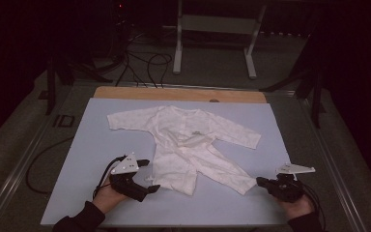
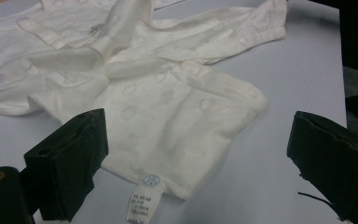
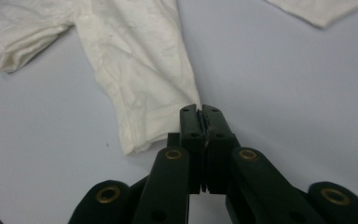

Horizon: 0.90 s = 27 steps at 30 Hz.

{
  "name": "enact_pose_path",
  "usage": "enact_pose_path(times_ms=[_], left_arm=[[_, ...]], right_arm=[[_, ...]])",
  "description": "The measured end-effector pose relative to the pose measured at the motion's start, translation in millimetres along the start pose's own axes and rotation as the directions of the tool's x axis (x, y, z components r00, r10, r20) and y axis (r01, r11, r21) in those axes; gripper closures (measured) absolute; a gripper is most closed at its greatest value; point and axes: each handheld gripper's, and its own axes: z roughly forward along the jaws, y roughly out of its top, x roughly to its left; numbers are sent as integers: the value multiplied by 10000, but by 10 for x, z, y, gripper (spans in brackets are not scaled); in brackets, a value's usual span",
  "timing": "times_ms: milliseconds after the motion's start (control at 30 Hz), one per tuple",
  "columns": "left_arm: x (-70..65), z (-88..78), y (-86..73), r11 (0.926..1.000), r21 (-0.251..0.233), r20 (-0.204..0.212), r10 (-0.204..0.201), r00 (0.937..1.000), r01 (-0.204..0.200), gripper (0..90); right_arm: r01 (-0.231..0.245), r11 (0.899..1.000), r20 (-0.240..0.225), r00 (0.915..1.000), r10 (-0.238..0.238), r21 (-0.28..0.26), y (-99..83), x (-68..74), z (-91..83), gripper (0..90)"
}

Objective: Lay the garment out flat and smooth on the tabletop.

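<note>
A white baby romper [image 1: 183,140] lies spread face up on a pale blue mat [image 1: 92,159], sleeves out and legs toward me. My left gripper [image 1: 150,175] rests at the hem of the nearer leg. In the left gripper view its jaws [image 2: 198,121] stand wide apart either side of that hem [image 2: 168,140], clear of the cloth, with the care label [image 2: 142,200] just ahead. My right gripper [image 1: 260,181] is at the end of the other leg, which runs out straight. In the right gripper view its jaws [image 3: 200,109] are closed with the hem corner [image 3: 140,70] at their tips.
The mat covers a wooden table whose bare strip [image 1: 174,93] shows at the far edge. Metal rails [image 1: 24,164] run along both sides. Beyond it on the floor lie black cables [image 1: 145,63] and a white frame stand [image 1: 212,24].
</note>
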Motion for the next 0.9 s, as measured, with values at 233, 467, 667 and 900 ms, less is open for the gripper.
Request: enact_pose_path(times_ms=[233, 467, 667, 900], left_arm=[[3, -5, -1, 10000, -31, 0, -31, 10000, 31, 55], [-10, 12, 0, 10000, 33, 10, 49, 10000, -49, 54], [36, 34, -21, 9998, 205, -22, 6, 10000, -6, 68], [73, 171, -69, 9958, 876, 381, 220, 9990, -253, 156]], right_arm=[[-722, 9940, -313, 9967, 750, 827, -173, -60, 25, 887], [-516, 9884, -1108, 9915, 678, 1426, -238, 61, 5, 881], [-471, 9930, -1064, 9926, 587, 1083, -193, 81, 10, 699], [-470, 9984, -1316, 9904, 426, -309, 50, 182, -12, 375]])
